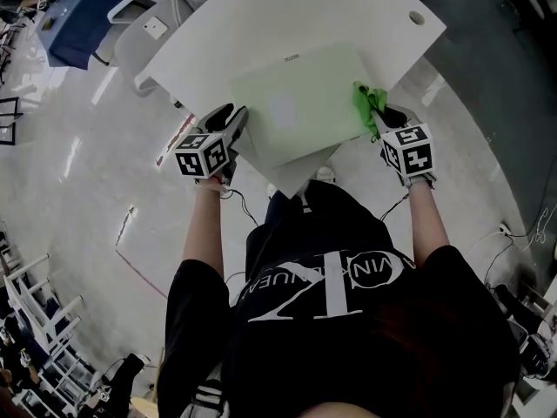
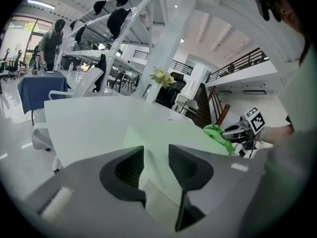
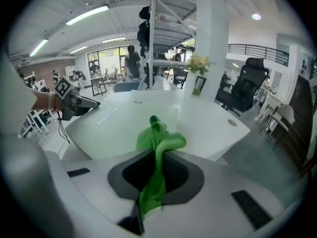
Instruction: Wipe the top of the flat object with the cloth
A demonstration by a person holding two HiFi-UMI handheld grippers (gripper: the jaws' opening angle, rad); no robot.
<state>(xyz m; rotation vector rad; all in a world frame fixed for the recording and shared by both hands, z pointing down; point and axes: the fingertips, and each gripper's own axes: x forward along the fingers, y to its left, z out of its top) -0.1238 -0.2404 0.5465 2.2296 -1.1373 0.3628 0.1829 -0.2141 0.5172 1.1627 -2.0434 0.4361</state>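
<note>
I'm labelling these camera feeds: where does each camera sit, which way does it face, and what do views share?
Head view: on the person's head, facing steeply down at the white table and pale green flat object; torso, forearms, left gripper and right gripper show.
Left gripper view: on the left gripper, facing across the flat object; its parted jaws show.
Right gripper view: on the right gripper, facing over the table; its jaws pinch the green cloth.
Shared: each gripper view shows the other gripper.

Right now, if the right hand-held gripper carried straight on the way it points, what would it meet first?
The right hand-held gripper is shut on the green cloth, which leads; that cloth would probably touch the pale green flat object on its top just ahead, though depth is unclear.
</note>
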